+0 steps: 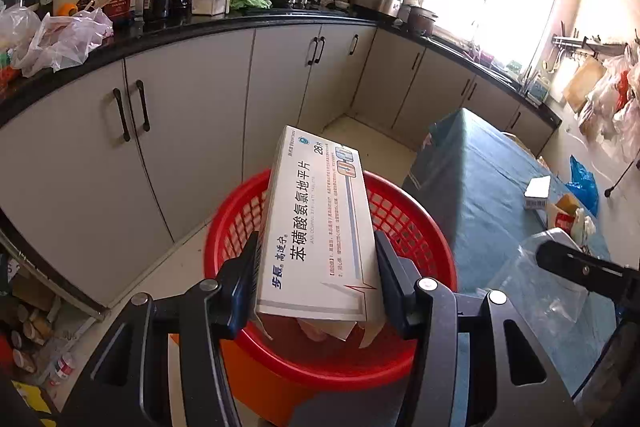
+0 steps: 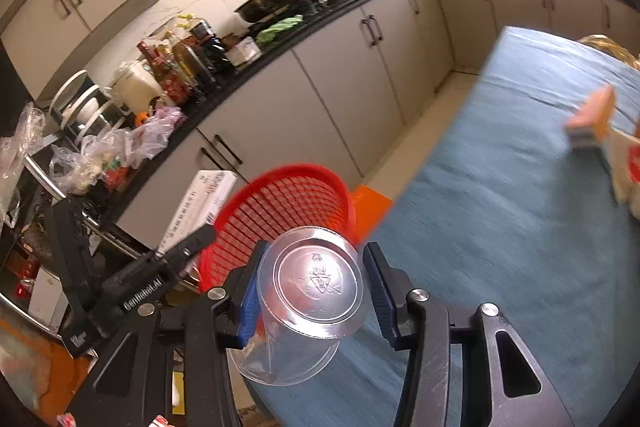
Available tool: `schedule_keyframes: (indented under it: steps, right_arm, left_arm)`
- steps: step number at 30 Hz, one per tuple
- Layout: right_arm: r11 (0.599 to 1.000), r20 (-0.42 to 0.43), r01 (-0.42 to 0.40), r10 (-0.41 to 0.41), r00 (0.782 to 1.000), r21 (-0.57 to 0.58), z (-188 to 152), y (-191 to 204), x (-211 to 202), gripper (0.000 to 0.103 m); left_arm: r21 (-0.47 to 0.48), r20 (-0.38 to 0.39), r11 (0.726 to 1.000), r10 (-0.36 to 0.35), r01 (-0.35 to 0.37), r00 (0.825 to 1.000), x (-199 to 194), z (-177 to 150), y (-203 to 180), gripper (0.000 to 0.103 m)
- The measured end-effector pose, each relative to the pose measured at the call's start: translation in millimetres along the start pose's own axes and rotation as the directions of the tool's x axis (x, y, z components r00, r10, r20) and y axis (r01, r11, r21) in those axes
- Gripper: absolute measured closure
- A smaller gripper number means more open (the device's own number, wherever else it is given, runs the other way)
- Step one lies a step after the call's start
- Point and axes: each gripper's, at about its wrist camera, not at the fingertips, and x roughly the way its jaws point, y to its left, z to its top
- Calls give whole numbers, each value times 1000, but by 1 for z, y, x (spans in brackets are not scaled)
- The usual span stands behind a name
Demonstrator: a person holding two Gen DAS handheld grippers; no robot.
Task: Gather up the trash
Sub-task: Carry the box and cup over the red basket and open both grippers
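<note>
Carrying two pieces of trash toward the red basket (image 1: pixel 416 227): the left gripper (image 1: pixel 316 277) is clamping a white medicine box (image 1: pixel 316 223) by its long sides, directly above the basket's mouth. The box is looking light and stiff but crushable, one end flap torn open; gripping mid-length across the flat sides seems safest. The right gripper (image 2: pixel 310 293) is squeezing a clear plastic cup (image 2: pixel 308 303), base toward the camera, over the blue tablecloth (image 2: pixel 500 207) near the basket. Thin and slippery, likely buckling under pressure.
</note>
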Motion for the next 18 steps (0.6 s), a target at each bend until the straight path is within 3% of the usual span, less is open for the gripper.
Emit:
schedule_keyframes:
  steps: [4,5,7,9,14,18]
  right_arm:
    - [1000,1,-9,9,1000,-27,8,16,26,50]
    - [1000,-1,-5,5,1000,-29,9,17,34,45]
    - [1000,-12,11,-11,1000,-25,9,17,45,36]
    - [1000,-13,19,-19,1000,-9,7,13,49,35]
    - [998,-13,54,-54,998,23,0,-5,38,35]
    - [991,23,131,-132,991,18,-11,-16,16,35]
  left_arm:
    - [-7,10,1000,8,-8,1000,4,9,9,50]
    - [-9,8,1000,6,-6,1000,5,10,10,49]
    - [-19,7,1000,-6,6,1000,5,13,12,39]
    - [-22,21,1000,-9,9,1000,2,13,12,34]
    - [7,30,1000,-7,6,1000,-4,6,6,29]
    - [14,11,999,-31,31,999,-5,0,1,29]
